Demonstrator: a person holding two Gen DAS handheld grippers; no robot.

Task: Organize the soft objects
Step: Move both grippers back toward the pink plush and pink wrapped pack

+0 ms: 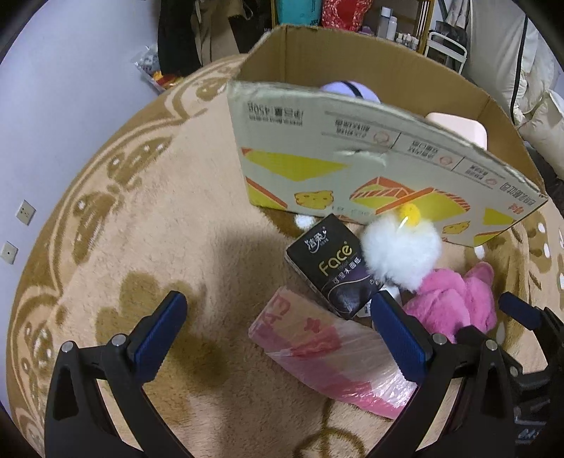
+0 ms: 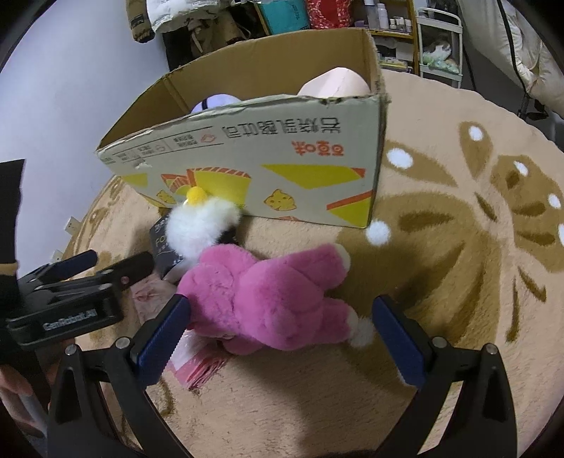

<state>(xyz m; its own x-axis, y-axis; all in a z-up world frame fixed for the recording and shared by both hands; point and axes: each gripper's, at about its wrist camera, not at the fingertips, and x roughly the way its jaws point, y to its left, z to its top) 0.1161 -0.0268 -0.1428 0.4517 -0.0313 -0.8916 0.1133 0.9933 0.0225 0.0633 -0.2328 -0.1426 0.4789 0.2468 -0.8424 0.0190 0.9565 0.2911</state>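
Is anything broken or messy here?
Yes. The cardboard box has a ragged, torn top edge and its print is upside down. Soft things lie in a jumble on the rug in front of it: a pink plush, a white fluffy toy, a black tissue pack and a pink plastic pack.

A home room: plush patterned rug, hanging coats, cluttered toiletry shelves.

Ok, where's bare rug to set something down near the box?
Bare rug lies right of the pink plush, and left of the black tissue pack. It's crowded in front of the cardboard box, around the white fluffy toy and pink packet.
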